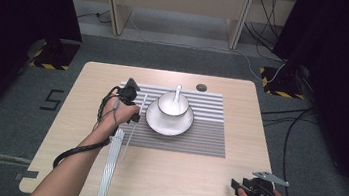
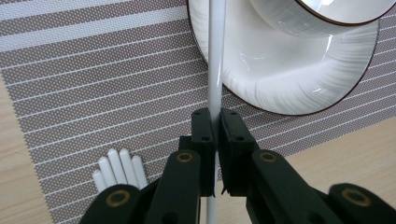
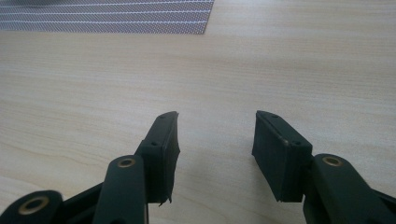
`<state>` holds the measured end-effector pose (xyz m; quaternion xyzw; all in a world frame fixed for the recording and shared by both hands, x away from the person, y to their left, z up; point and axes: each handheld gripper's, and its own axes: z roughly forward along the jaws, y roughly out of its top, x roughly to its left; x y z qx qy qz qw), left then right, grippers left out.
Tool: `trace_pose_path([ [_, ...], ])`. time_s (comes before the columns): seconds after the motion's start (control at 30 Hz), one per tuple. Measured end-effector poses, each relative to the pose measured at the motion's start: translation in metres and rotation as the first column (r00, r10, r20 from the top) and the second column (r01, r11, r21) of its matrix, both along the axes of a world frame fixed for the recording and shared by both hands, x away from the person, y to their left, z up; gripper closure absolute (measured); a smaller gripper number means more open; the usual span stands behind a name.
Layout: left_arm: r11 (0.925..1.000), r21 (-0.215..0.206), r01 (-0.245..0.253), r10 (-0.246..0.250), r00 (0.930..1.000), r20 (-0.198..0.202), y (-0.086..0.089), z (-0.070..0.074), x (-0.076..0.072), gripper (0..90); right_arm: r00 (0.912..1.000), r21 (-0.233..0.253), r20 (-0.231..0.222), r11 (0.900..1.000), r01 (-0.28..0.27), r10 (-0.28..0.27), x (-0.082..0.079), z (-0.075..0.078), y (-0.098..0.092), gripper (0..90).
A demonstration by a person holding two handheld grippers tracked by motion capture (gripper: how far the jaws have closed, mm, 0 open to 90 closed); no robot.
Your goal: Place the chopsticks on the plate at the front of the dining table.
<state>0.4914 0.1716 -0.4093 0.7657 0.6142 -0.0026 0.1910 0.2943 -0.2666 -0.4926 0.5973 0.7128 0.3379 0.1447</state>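
Note:
My left gripper (image 1: 135,118) (image 2: 217,116) is shut on a thin white stick (image 1: 140,109) (image 2: 216,70), which runs up past the left rim of a white plate (image 1: 154,123) (image 2: 280,84). A white bowl (image 1: 171,105) (image 2: 327,18) with a spoon (image 1: 178,92) in it stands on that plate. Everything rests on a grey striped placemat (image 1: 203,132) (image 2: 93,93). Several more white sticks (image 1: 111,166) (image 2: 116,168) lie bundled by the mat's left edge. My right gripper (image 1: 235,185) (image 3: 215,135) is open over bare wood near the table's front right corner.
The wooden table (image 1: 177,179) (image 3: 280,70) has bare surface in front of the mat, whose corner (image 3: 116,18) lies beyond my right jaws. A small dark round disc (image 1: 201,87) sits near the far edge. Cables and dark stands are on the floor around the table.

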Motion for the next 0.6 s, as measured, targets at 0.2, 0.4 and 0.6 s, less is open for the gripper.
trace_pose_path([
  [0.2, 1.0000, 0.005, 0.001, -0.001, 1.0000, -0.009, -0.002, -0.003, 0.003, 85.4, 1.0000, -0.002, 0.001, 1.000, -0.001, 0.001, 0.000, 0.000, 0.000, 50.8],
  [0.4, 1.0000, 0.002, -0.004, 0.004, 1.0000, -0.008, -0.004, -0.003, 0.007, 85.4, 1.0000, 0.000, 0.001, 1.000, -0.001, 0.001, 0.000, 0.000, 0.000, 50.8],
  [0.6, 0.9999, -0.010, -0.014, 0.014, 0.9999, -0.004, -0.004, -0.003, 0.012, 85.4, 1.0000, -0.001, 0.002, 1.000, -0.005, 0.005, 0.000, 0.000, 0.000, 50.8],
])
